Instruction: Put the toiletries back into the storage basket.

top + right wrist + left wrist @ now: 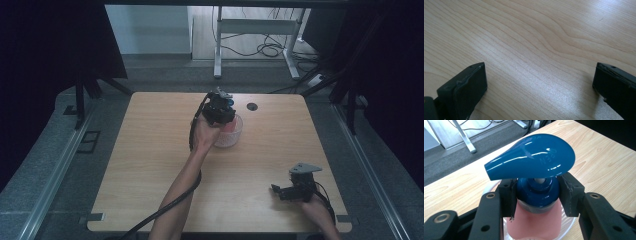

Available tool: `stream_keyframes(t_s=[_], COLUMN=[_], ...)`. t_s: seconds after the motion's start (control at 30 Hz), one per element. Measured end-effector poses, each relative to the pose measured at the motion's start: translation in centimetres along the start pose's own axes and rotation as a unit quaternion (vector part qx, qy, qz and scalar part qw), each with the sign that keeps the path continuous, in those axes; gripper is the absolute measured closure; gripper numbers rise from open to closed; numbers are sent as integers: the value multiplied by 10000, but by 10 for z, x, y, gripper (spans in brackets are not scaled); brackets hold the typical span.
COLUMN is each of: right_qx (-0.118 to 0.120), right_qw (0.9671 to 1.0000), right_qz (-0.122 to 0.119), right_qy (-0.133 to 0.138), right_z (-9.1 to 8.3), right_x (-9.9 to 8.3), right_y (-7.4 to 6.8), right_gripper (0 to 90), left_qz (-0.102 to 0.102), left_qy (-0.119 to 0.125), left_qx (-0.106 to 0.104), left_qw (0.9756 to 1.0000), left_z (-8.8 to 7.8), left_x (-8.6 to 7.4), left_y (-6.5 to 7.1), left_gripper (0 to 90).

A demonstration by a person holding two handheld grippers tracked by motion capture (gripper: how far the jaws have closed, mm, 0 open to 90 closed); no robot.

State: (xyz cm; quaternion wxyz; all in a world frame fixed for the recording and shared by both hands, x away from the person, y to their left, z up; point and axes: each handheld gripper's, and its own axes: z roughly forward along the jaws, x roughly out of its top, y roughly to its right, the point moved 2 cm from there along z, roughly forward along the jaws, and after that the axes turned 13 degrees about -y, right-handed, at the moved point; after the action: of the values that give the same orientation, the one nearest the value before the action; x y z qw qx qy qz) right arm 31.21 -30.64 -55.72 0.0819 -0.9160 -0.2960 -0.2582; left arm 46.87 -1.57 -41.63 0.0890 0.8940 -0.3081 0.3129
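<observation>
A lab-like recording bay: dark curtains (pixel 50 45), floor rails (pixel 55 175), loose cables (pixel 265 49), lone wooden table (pixel 150 165).

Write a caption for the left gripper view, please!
Left gripper clamps the blue pump collar of a pink bottle.

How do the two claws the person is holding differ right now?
The left claw is shut on the blue collar of a pink pump bottle; the right claw is open, with bare wood between its jaws. The left claw is out over a clear bowl mid-table, while the right claw sits near the table's front right corner. Both are black and each trails a cable.
</observation>
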Motion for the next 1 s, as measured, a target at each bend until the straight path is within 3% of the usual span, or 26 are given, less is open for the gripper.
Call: stream_keyframes(t_s=[1.0], right_qx=[4], right_qw=[10000], right_qz=[-11], right_qy=[-2], right_z=[0], right_x=[0], right_y=[0], right_gripper=[0], left_qz=[-112], left_qy=[-76], left_qx=[3], left_qw=[9999], left_z=[24], left_x=[-17], left_y=[-1], left_gripper=[531])
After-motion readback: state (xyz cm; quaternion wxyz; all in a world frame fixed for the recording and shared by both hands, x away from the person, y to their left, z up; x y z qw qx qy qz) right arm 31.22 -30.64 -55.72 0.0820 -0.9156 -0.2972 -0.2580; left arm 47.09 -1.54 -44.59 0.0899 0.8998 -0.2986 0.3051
